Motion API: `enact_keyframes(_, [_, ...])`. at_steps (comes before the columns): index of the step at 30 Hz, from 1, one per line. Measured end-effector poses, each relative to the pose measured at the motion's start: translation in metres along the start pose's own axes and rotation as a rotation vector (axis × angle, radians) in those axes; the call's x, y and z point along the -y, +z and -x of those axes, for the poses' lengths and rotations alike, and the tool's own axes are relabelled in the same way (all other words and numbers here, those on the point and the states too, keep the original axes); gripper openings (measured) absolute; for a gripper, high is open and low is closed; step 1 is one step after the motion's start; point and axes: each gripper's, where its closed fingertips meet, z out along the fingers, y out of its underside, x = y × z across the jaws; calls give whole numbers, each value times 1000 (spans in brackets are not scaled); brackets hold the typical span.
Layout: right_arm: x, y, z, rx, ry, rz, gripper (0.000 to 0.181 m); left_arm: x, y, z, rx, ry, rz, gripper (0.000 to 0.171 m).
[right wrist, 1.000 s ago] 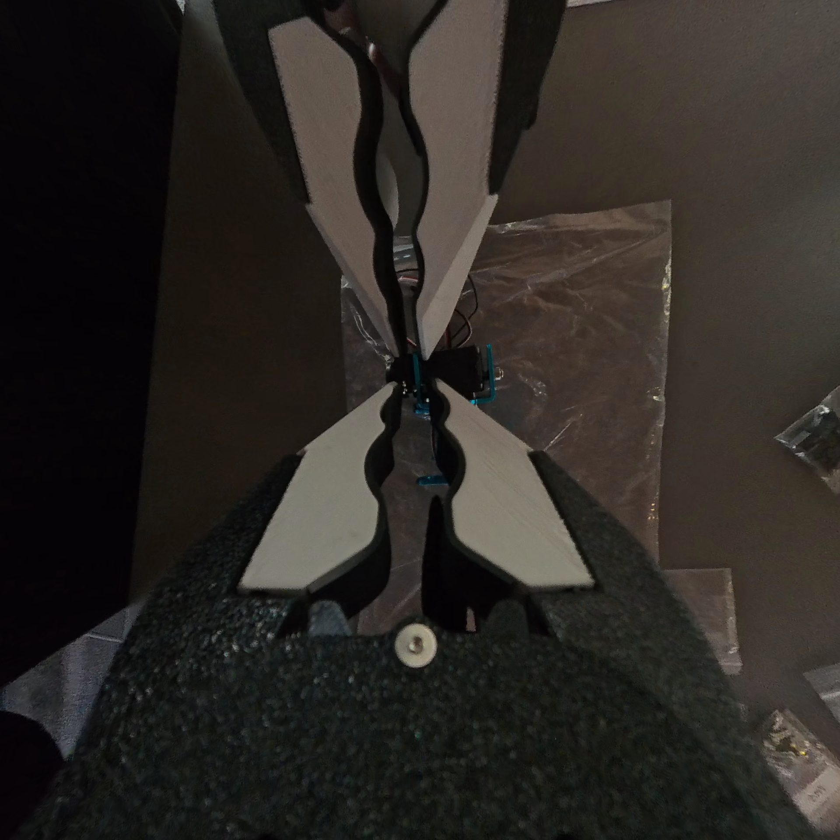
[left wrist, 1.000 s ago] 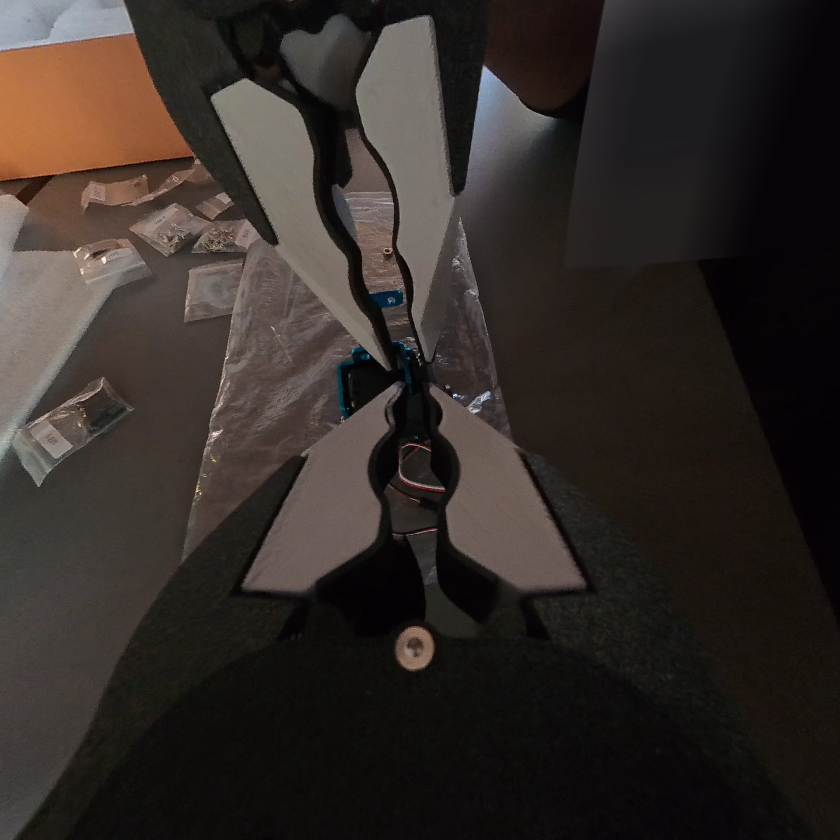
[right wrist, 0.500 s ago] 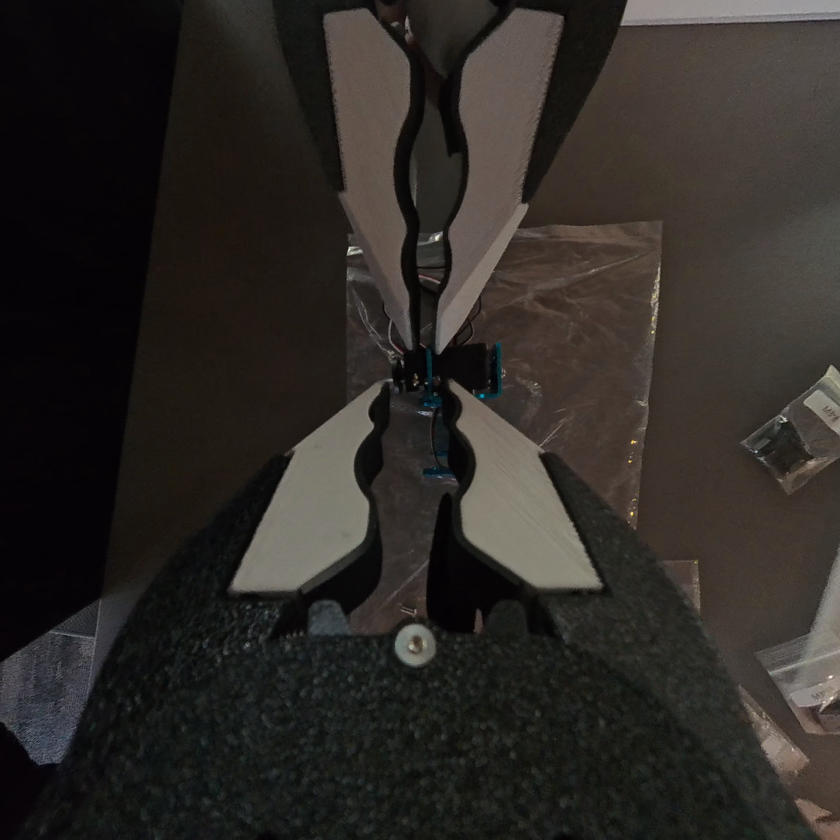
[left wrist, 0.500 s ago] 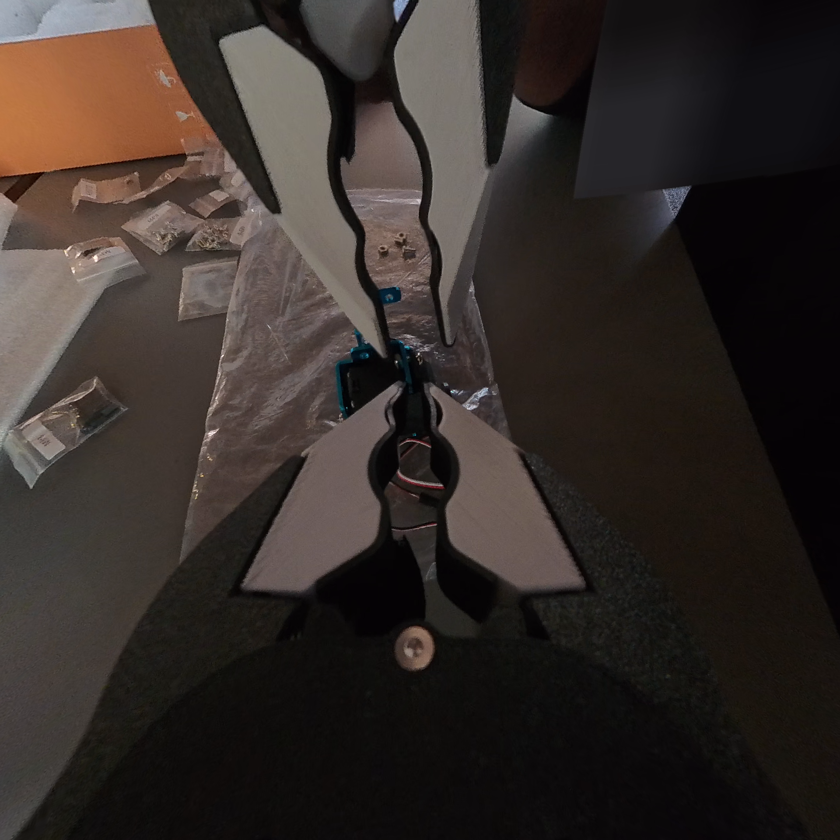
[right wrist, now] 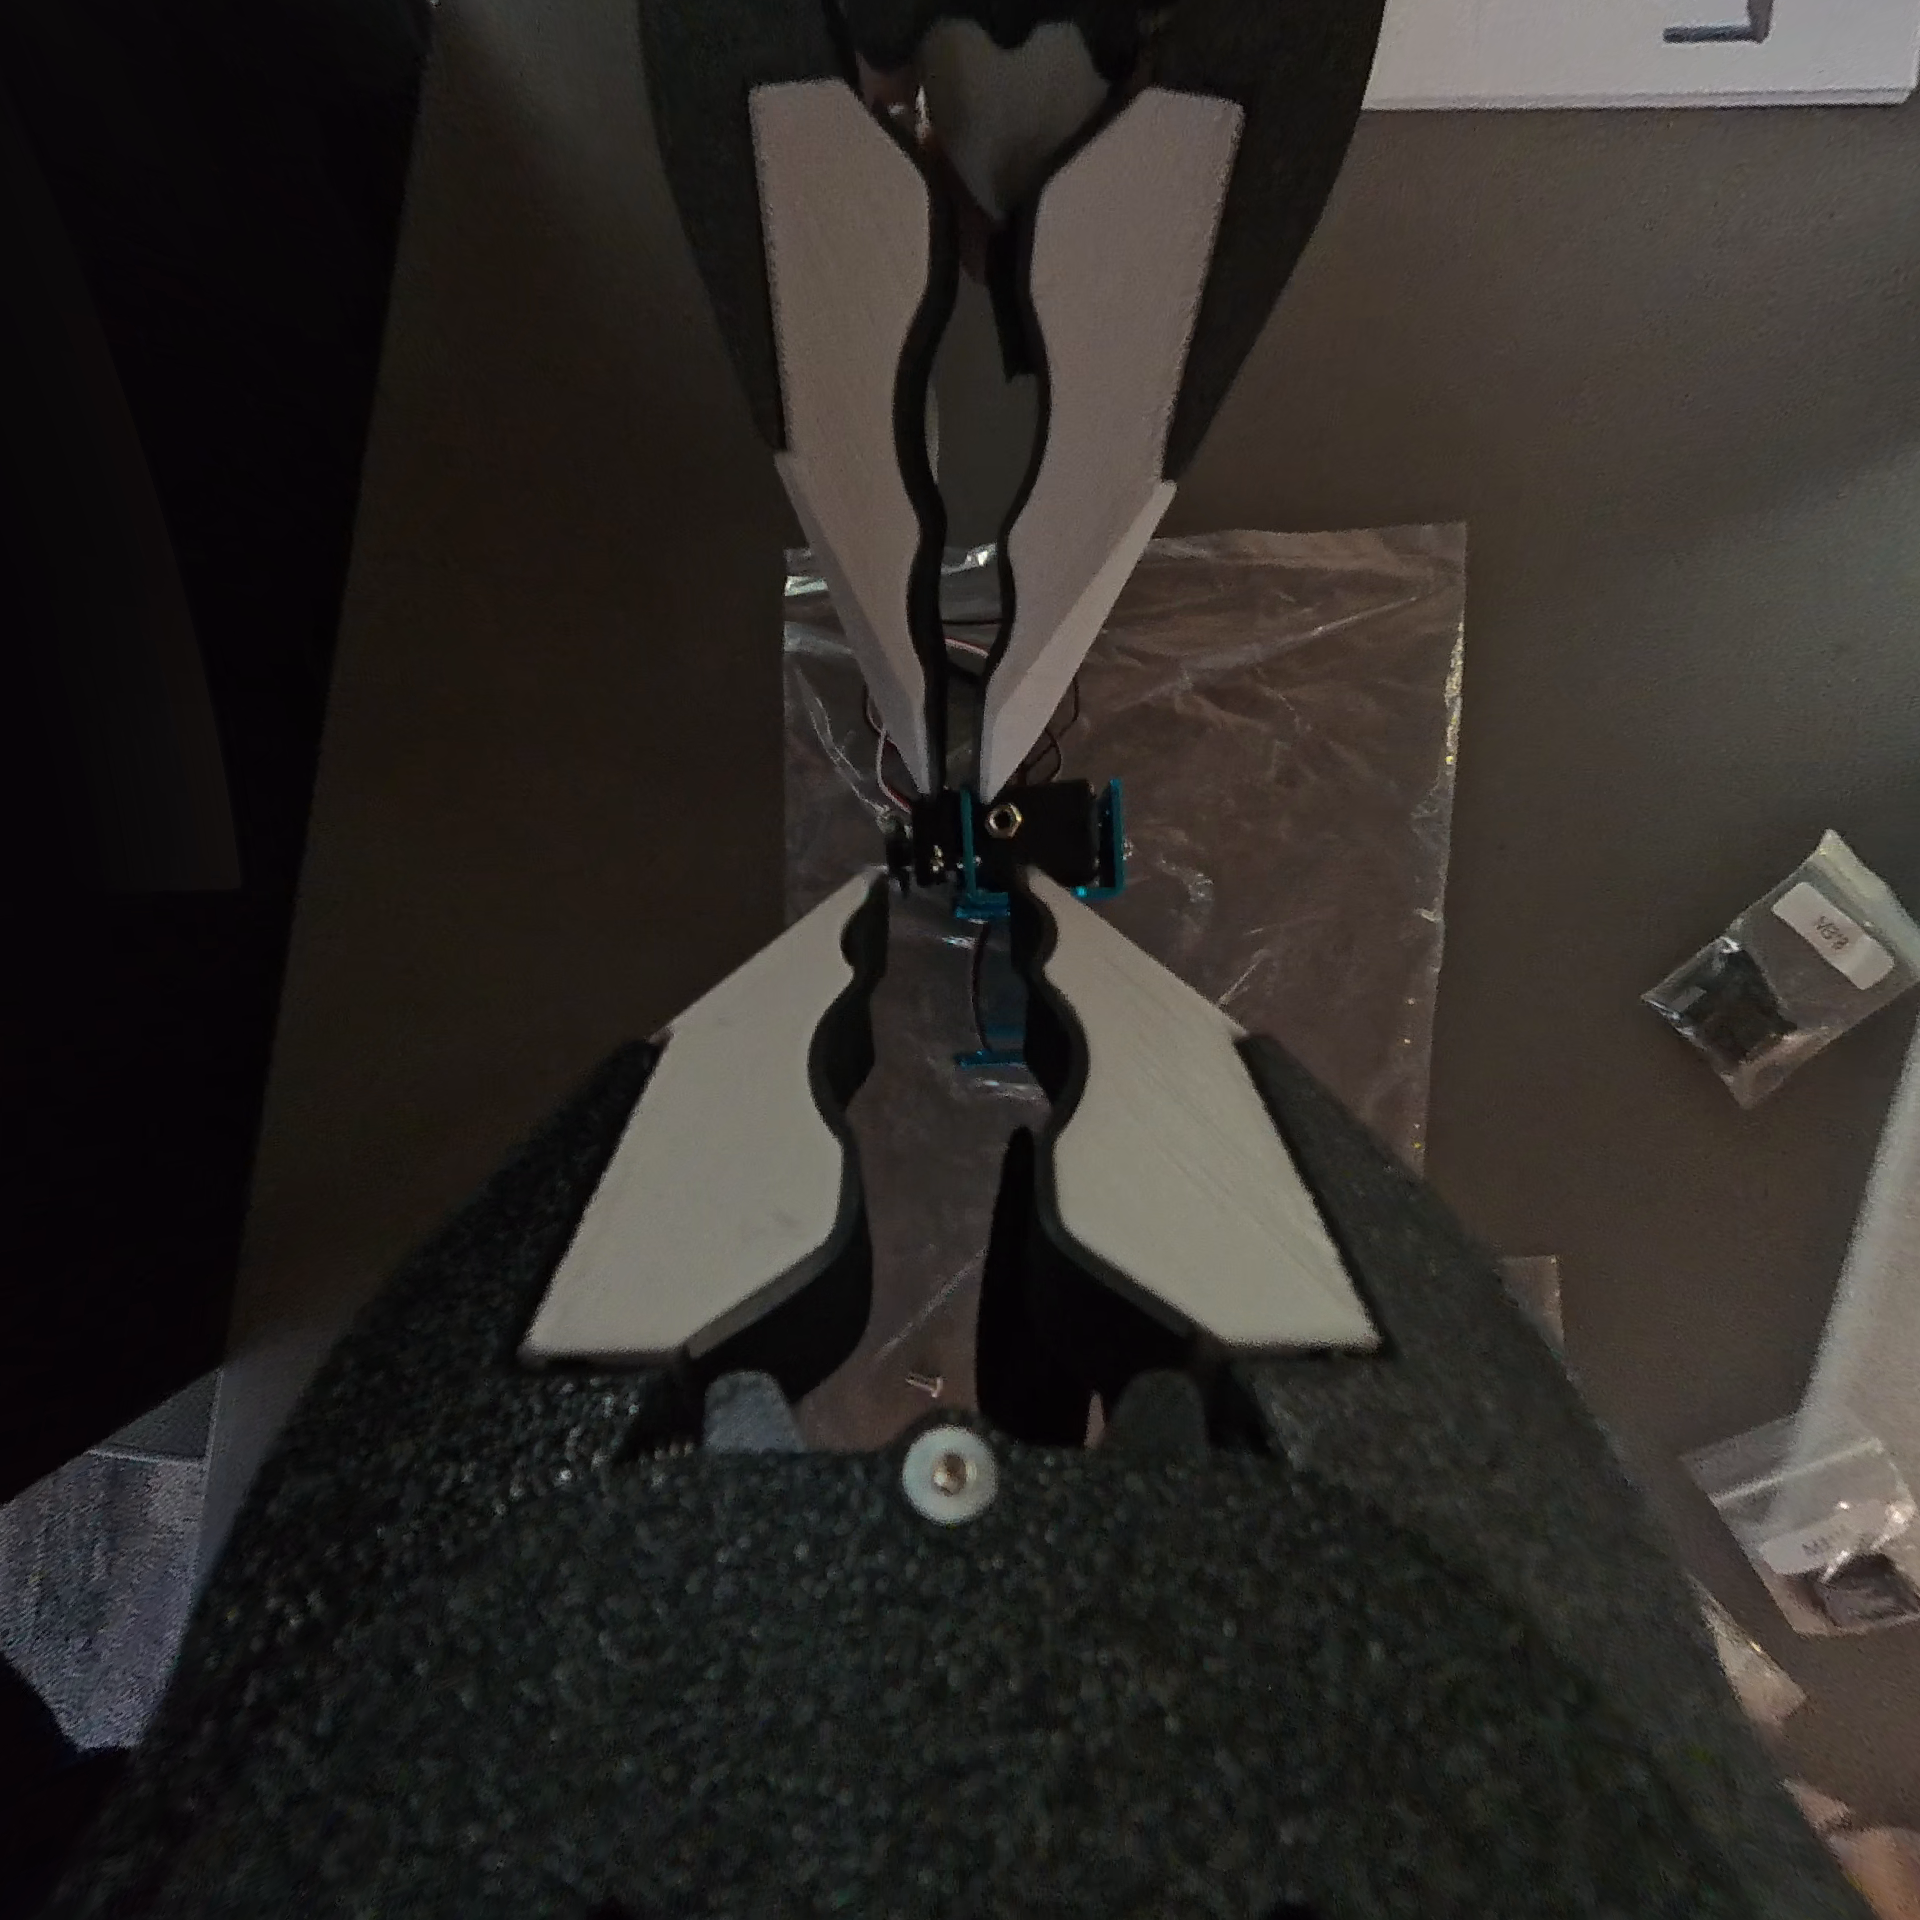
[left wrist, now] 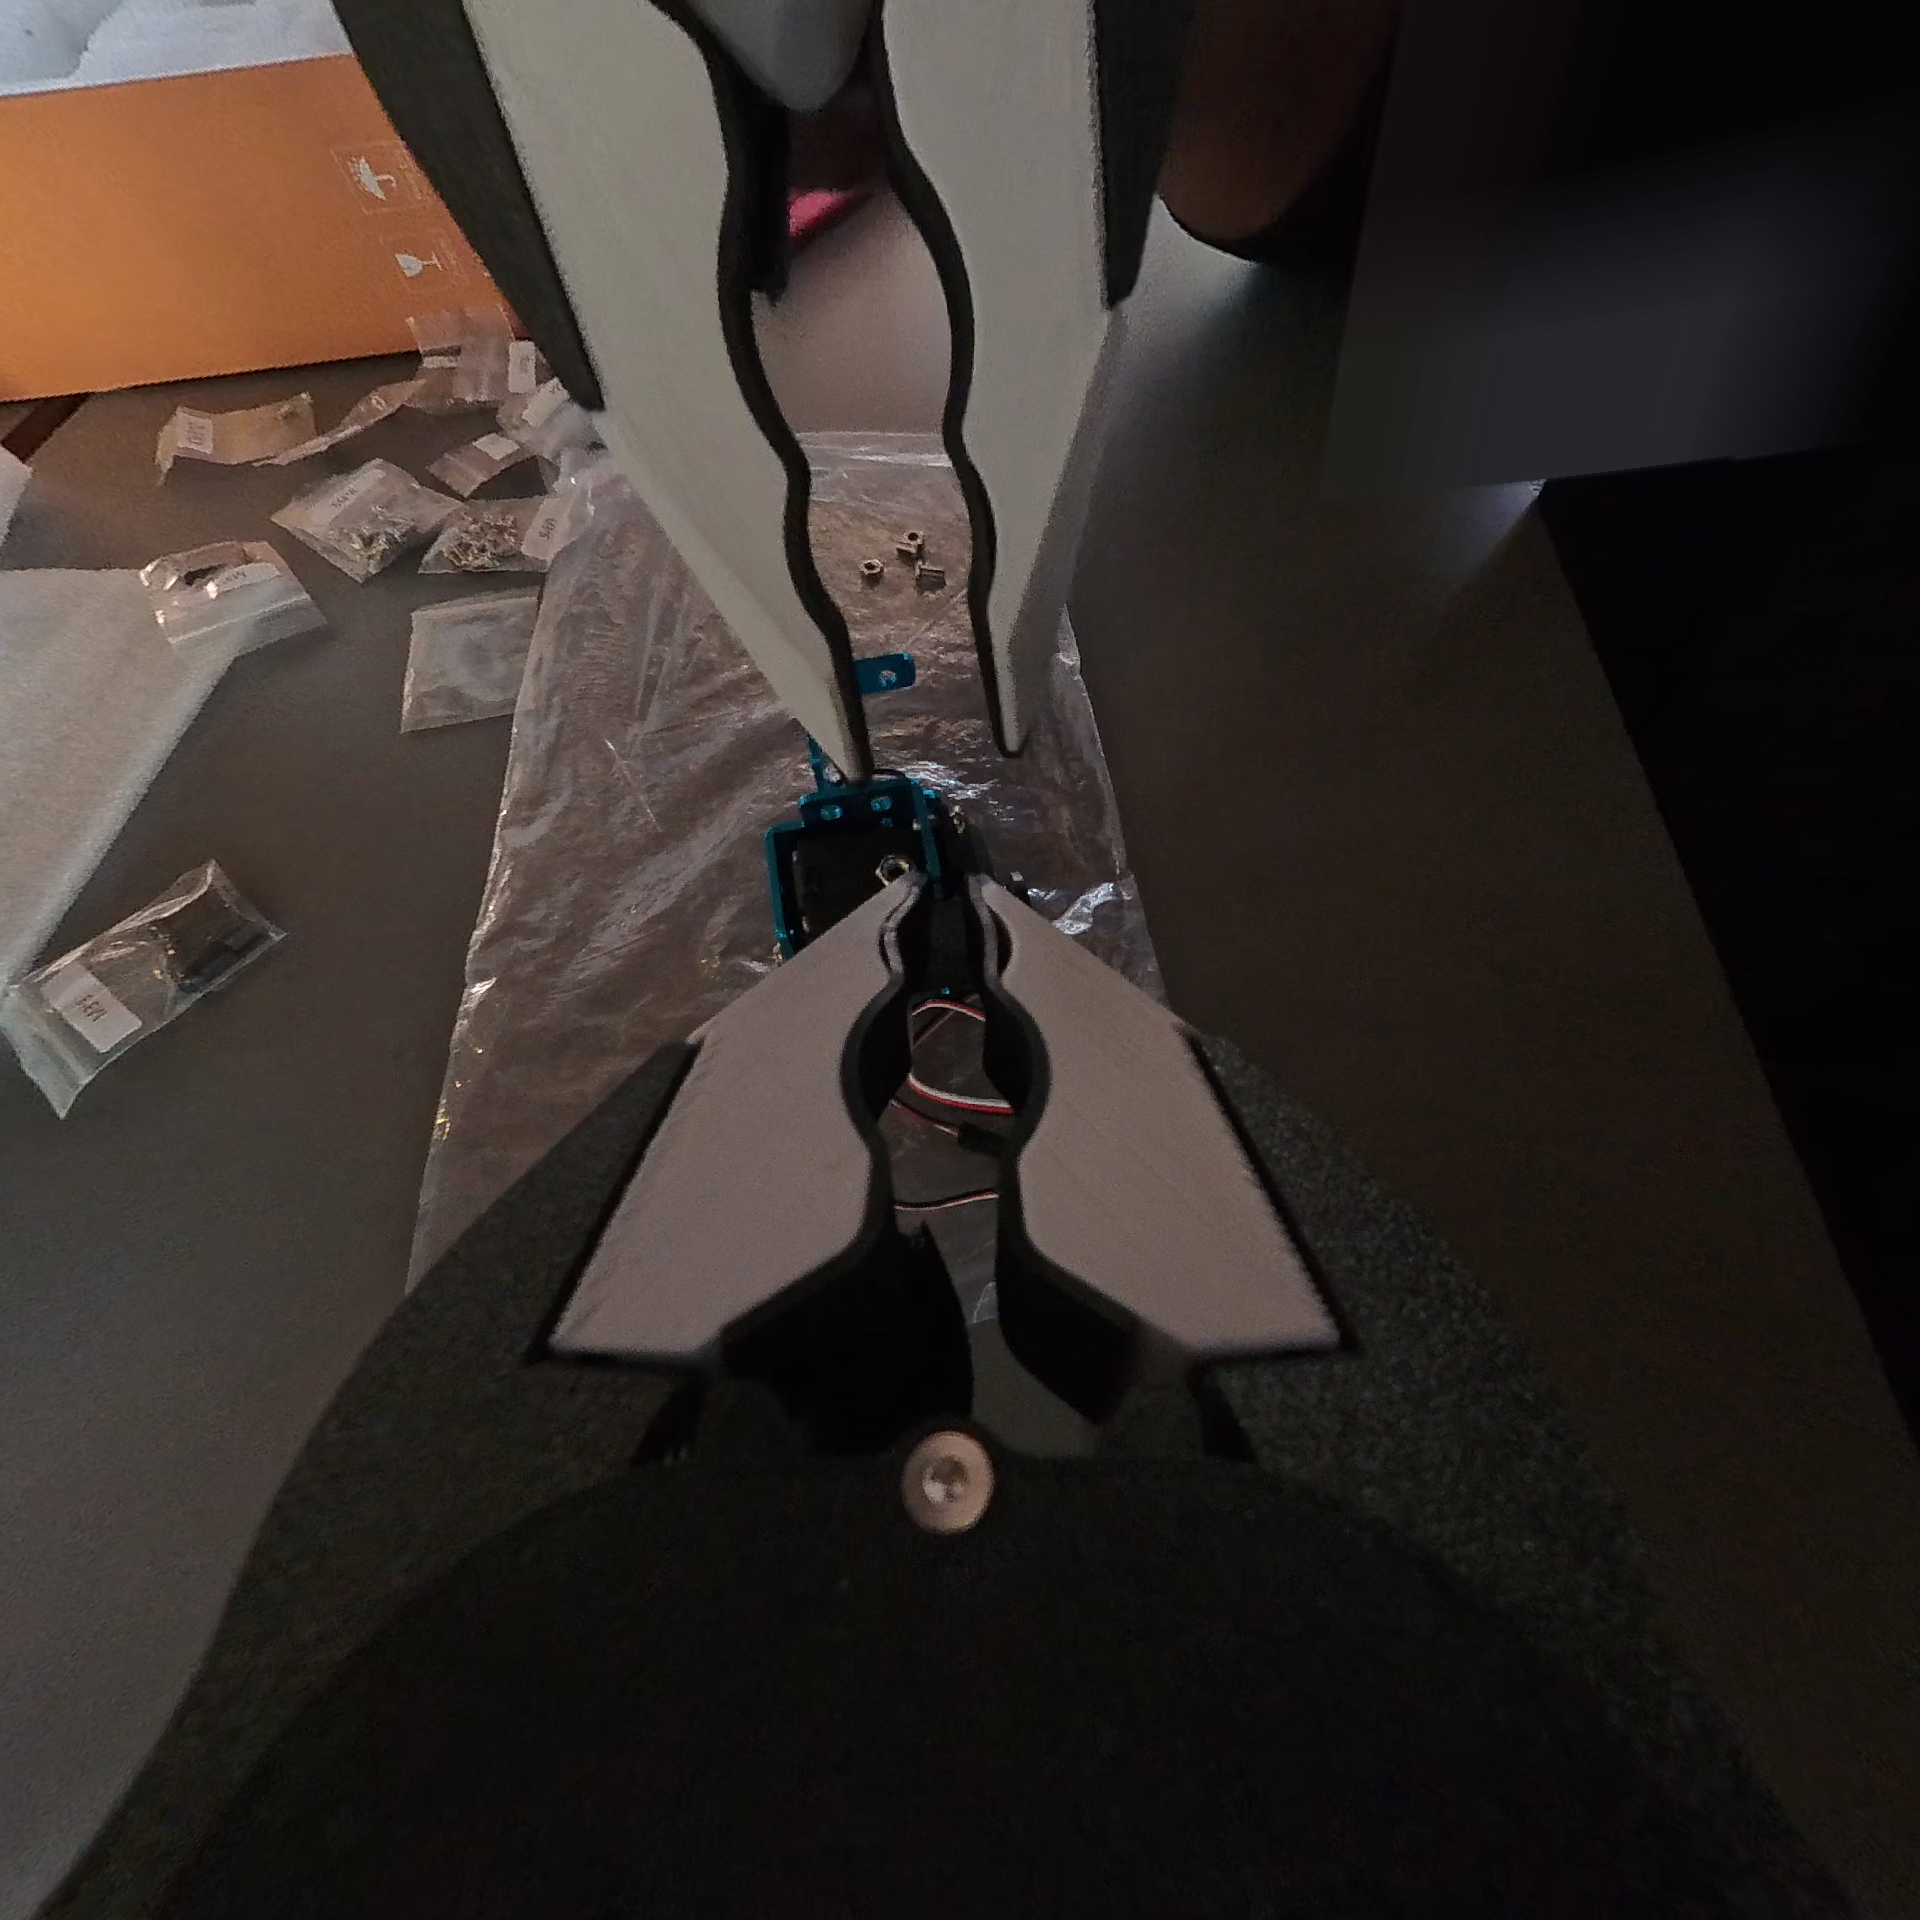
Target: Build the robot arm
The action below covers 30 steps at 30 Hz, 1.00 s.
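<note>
A small black servo in a blue metal bracket [left wrist: 831,883] rests on a clear plastic sheet [left wrist: 644,831]. It also shows in the right wrist view [right wrist: 1049,831], with a brass nut [right wrist: 1004,821] on its face. My left gripper [left wrist: 945,894] is shut on the servo's near end, and its red and white wires [left wrist: 945,1101] run back between the fingers. From the right wrist view the left gripper [right wrist: 958,800] comes in from the top. My right gripper [right wrist: 958,888] is open, its tips just short of the servo on either side. In the left wrist view the right gripper [left wrist: 925,748] hangs over the servo's far side.
A loose blue bracket piece [left wrist: 883,675] and a few brass nuts [left wrist: 909,556] lie on the sheet. Several small bags of hardware [left wrist: 353,520], an orange box [left wrist: 208,208] and white foam [left wrist: 83,707] are to the left. A bag of black parts [right wrist: 1766,997] and a small screw [right wrist: 923,1382] show in the right wrist view. Both grippers' tips are close together, under 4 cm apart.
My right gripper has opened from nearly shut at the servo and drawn back a little. My left gripper has kept its hold and the servo has stayed in place.
</note>
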Motion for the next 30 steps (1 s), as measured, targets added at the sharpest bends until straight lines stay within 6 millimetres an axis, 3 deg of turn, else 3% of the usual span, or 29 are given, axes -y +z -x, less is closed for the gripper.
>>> enact_keyframes(6, [4,1,-6,-43,-26,-29,25,0,-1,2,-6,-27,-4,5])
enact_keyframes(11, [11,7,1,1,-27,-64,26,9,-15,7,-46,-46,-53,8])
enact_keyframes(16, [13,18,6,41,-38,-59,28,3,-20,7,-63,-12,-18,9])
enact_keyframes(21, [21,22,5,67,-21,-99,51,0,-25,9,-112,-46,-19,10])
enact_keyframes(24, [25,15,0,40,-39,-148,47,0,-27,12,-112,-55,-25,11])
enact_keyframes(30, [15,15,-15,-44,-24,-102,48,-14,-23,14,-127,-70,26,15])
